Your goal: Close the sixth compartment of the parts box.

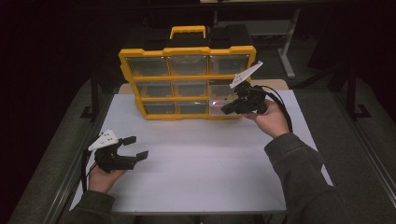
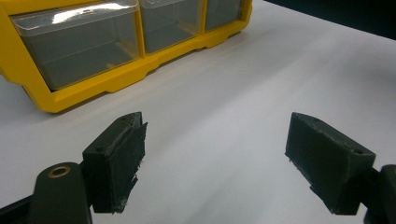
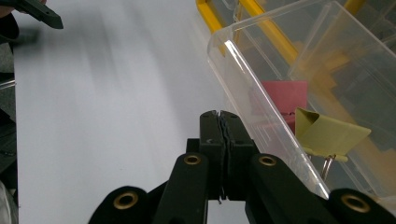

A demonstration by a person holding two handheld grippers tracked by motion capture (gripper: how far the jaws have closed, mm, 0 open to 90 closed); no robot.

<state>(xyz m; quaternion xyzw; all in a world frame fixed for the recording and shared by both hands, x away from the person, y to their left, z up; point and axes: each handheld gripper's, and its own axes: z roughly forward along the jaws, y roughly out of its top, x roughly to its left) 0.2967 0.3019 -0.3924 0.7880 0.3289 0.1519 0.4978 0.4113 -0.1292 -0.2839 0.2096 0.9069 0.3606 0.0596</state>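
Observation:
A yellow organizer (image 1: 187, 51) with clear drawers stands upright at the back of the white table (image 1: 201, 172). Its bottom right drawer (image 1: 217, 106) is pulled out a little. In the right gripper view that clear drawer (image 3: 261, 93) holds a pink binder clip (image 3: 285, 93) and a yellow-green binder clip (image 3: 331, 133). My right gripper (image 1: 225, 111) is at this drawer's front, jaws pressed together (image 3: 219, 114) just beside its clear front wall, nothing seen between them. My left gripper (image 1: 137, 146) hovers open over the table's front left, its jaws wide apart (image 2: 215, 154) above bare tabletop.
The organizer's bottom row (image 2: 93, 88) lies ahead of the left gripper, its drawers pushed in. A yellow carry handle (image 1: 187, 31) tops the organizer. A metal stand (image 1: 287, 51) is behind the table on the right. The table edges drop to dark floor on both sides.

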